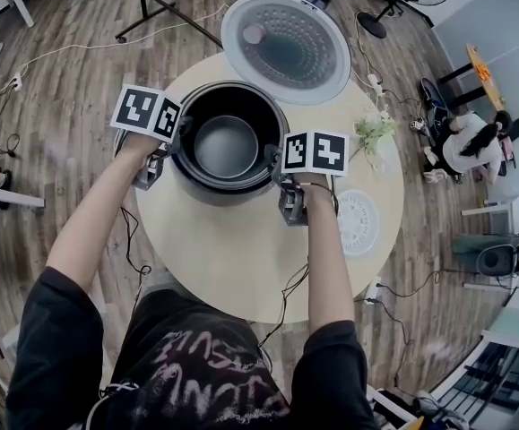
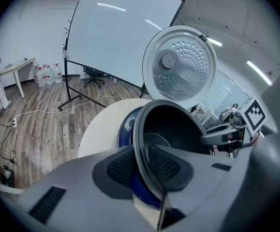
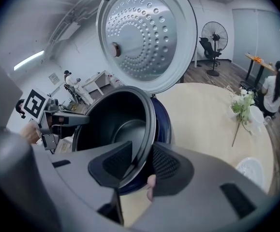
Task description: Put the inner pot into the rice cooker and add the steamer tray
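Pot: the dark pot (image 1: 227, 146) sits down inside the cooker (image 1: 234, 193), its rim ringing the cooker's mouth and its inside bare.
Cooker: stands at the far middle of the counter (image 1: 232, 267), blue wall showing below the pot's rim in both gripper views.
Lid: the lid (image 1: 286, 47) is swung up and back on the far side, its dimpled inner plate facing the pot.
Left hand-held gripper: the left hand-held gripper (image 2: 142, 164) is at the pot's left edge, angled down. Its jaws are narrow, one pad inside the rim and one outside, both pressed on the rim.
Right hand-held gripper: the right hand-held gripper (image 3: 142, 166) is at the pot's right edge, also angled down. Its jaws straddle the rim narrowly, with a slim dark gap showing at the outer pad, so the grip looks loosened.
Tray: the white perforated tray (image 1: 358, 222) lies flat on the counter, right of the cooker and apart from it.
Flowers: a small sprig of flowers (image 1: 371, 131) stands at the counter's right edge, beyond the tray.
Floor: wood planks (image 1: 71, 70) with cables trailing across.
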